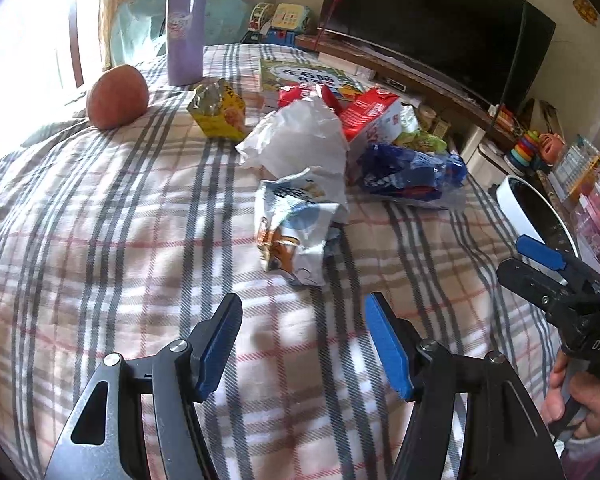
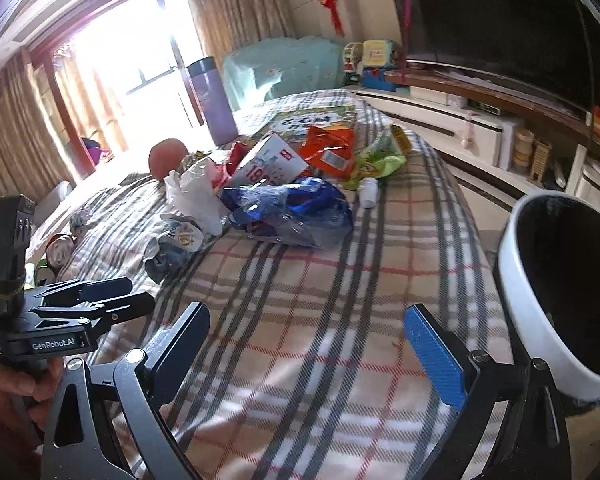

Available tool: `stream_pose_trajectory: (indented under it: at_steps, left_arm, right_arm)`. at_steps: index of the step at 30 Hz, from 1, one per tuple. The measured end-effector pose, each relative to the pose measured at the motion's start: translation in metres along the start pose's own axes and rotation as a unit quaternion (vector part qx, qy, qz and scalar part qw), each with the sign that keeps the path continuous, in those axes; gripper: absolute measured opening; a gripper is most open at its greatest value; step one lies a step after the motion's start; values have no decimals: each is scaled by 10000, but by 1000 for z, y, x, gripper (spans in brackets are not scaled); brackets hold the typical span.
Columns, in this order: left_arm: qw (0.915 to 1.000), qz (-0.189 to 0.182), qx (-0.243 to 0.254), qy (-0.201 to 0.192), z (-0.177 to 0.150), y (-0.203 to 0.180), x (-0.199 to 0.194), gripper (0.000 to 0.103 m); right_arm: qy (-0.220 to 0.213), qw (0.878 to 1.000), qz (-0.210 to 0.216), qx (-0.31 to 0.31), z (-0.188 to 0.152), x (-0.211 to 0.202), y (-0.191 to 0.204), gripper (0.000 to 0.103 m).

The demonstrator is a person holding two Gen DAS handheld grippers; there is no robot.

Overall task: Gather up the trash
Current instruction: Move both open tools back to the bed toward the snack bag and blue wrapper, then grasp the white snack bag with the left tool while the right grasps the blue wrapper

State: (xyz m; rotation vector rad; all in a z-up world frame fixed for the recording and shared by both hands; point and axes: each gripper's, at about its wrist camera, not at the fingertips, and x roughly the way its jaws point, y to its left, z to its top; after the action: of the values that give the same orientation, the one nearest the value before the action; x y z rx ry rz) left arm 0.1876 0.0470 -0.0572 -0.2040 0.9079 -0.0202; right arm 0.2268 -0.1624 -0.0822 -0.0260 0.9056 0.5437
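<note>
Trash lies in a pile on the plaid bedcover (image 1: pixel 120 240): a white-and-blue snack wrapper (image 1: pixel 294 228), a crumpled white bag (image 1: pixel 300 136), a blue plastic bag (image 1: pixel 412 172), a red-and-white carton (image 1: pixel 374 114) and a yellow wrapper (image 1: pixel 220 110). In the right wrist view the blue bag (image 2: pixel 292 208), an orange wrapper (image 2: pixel 328 152), a green wrapper (image 2: pixel 378 162) and a small white bottle (image 2: pixel 369 192) show. My left gripper (image 1: pixel 304 312) is open and empty, just short of the snack wrapper. My right gripper (image 2: pixel 306 324) is open and empty over bare cover. A white-rimmed bin (image 2: pixel 560 292) stands at the bed's right edge.
An apple (image 1: pixel 117 96), a purple flask (image 1: pixel 185 30) and a green book (image 1: pixel 304 76) sit at the far side of the bed. A TV (image 1: pixel 432 20) on a low cabinet with toys runs along the right. Cans (image 2: pixel 60 248) lie at the bed's left.
</note>
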Motion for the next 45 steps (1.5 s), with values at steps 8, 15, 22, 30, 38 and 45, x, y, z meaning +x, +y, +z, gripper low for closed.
stream_pose_trajectory:
  at_steps: [8,15,22,30,38,45]
  left_arm:
    - [9999,109,2,72,14,6,14,63]
    - [9998,142,-13,125,20,7,26,63]
    - [9998,147,-20,157,25,10,35,63]
    - [9997,159,-85,143,29,14,41,63]
    - [9998,153,-18,86,28,13,41,62]
    - [9999,-35,160,23,23,5,34,31]
  right_arm:
    - [49,9995,117,-302,13,20,4,99]
    - [125,9979,140,-624,27,35,5,99]
    - [250,9938,88,-1083,38,52,11,99]
    - [295,9923,277,-1168,53,67,9,98]
    - [289,9949,390,-885,52,67,4,58]
    - [176,9980,392,-455,36,47,0,48]
